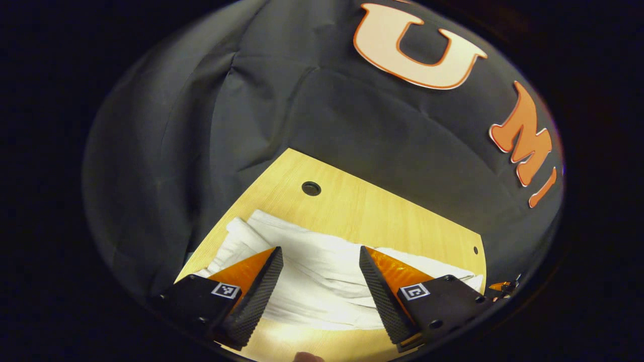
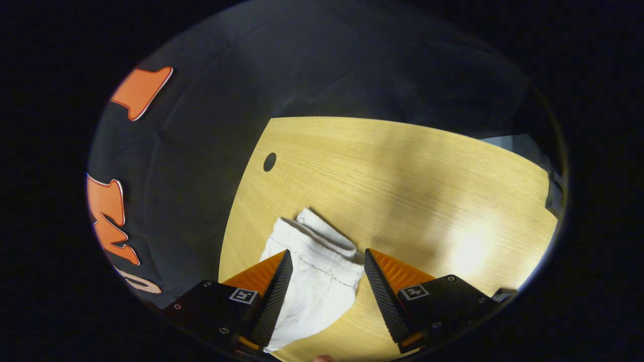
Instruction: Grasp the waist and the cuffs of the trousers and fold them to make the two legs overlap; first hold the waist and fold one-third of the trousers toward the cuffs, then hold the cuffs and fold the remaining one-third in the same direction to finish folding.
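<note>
Trousers (image 1: 322,271) lie flat on the bench (image 1: 352,206), so I hover both grippers low. My left gripper (image 1: 321,286) spans the legs, jaws wide and empty; right gripper (image 2: 324,286) likewise brackets the hem at twelve o'clock, ready to pinch.

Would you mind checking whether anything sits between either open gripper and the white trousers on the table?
Nothing visible does. The left gripper and right gripper are both open, with the white trousers lying directly ahead on the wooden table.

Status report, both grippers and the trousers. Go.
Left gripper open, right gripper open. White trousers flat on wooden table, between both sets of jaws. No obstruction.
</note>
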`<move>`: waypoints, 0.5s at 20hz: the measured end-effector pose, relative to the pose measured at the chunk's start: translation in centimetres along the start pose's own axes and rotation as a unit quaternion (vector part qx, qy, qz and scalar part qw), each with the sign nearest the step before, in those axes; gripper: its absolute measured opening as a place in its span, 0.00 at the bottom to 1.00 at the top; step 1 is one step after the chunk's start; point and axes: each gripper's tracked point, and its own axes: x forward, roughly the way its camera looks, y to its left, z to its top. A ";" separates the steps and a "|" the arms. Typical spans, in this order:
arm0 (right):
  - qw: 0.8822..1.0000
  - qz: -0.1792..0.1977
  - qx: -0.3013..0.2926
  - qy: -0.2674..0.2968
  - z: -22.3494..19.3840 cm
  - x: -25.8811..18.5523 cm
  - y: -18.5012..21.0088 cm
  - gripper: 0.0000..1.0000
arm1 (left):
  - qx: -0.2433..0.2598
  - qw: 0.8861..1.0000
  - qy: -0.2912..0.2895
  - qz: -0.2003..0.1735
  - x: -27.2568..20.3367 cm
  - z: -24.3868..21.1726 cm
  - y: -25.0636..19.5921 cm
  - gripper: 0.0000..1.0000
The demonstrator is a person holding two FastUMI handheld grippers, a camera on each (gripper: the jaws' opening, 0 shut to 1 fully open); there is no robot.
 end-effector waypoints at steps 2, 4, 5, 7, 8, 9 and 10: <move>1.000 0.002 -0.002 0.010 -1.3 0.1 -0.7 0.87 | 0.015 1.000 -0.006 -0.006 -1.1 -0.7 -1.2 0.99; 1.000 0.004 0.001 0.019 -2.3 0.3 -1.2 0.87 | 0.004 1.000 0.004 -0.026 -2.4 -1.8 -3.0 0.99; 1.000 0.007 0.005 0.022 -2.6 0.6 -1.3 0.87 | 0.007 1.000 0.007 -0.028 -3.1 -2.4 -3.6 1.00; 0.999 0.023 0.020 0.026 -3.0 0.9 -1.1 0.87 | 0.018 0.999 0.002 -0.031 -4.2 -3.3 -4.4 1.00; 0.999 0.026 0.025 0.023 -3.0 1.2 -1.3 0.87 | 0.019 0.999 0.001 -0.036 -4.8 -3.8 -5.3 0.99; 0.999 0.028 0.027 0.022 -3.0 1.4 -1.5 0.87 | 0.020 0.999 0.001 -0.044 -5.3 -4.3 -6.1 0.99; 0.999 0.027 0.029 0.025 -3.1 1.6 -1.8 0.87 | 0.018 0.999 0.002 -0.048 -5.6 -4.9 -6.4 0.99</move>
